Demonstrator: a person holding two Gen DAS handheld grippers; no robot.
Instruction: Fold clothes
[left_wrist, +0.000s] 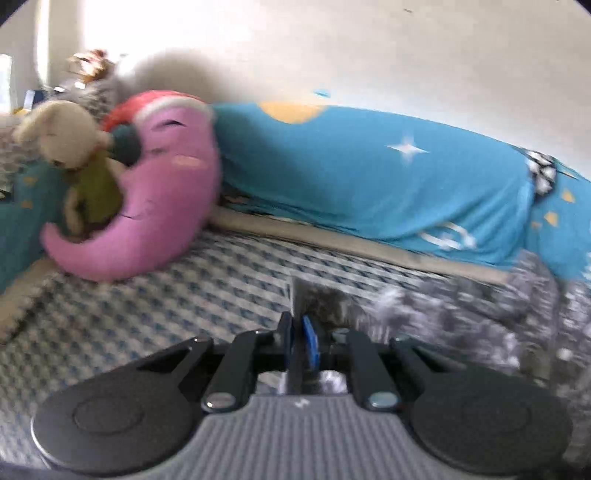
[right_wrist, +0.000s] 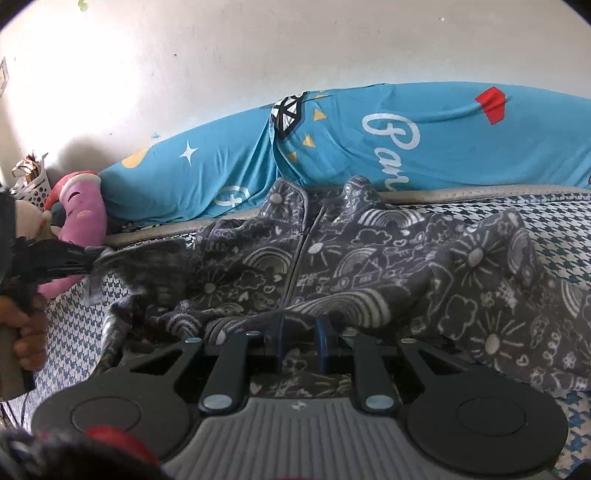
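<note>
A grey fleece garment (right_wrist: 369, 258) printed with white rainbows and clouds lies spread on the bed, its zip running down the middle. My right gripper (right_wrist: 301, 326) is at its near hem, fingers narrowly apart with a fold of fabric between them. My left gripper (right_wrist: 98, 260), held by a hand (right_wrist: 26, 332), pinches the garment's left corner and lifts it off the sheet. In the blurred left wrist view, my left gripper (left_wrist: 297, 326) is shut on grey fabric (left_wrist: 321, 299), and the rest of the garment (left_wrist: 472, 314) trails to the right.
The bed has a blue-and-white houndstooth sheet (right_wrist: 554, 229). A long blue printed pillow (right_wrist: 406, 140) lies along the white wall. A pink plush (left_wrist: 166, 192) and a beige teddy (left_wrist: 74, 147) sit at the left, with a white basket (right_wrist: 37, 188) behind.
</note>
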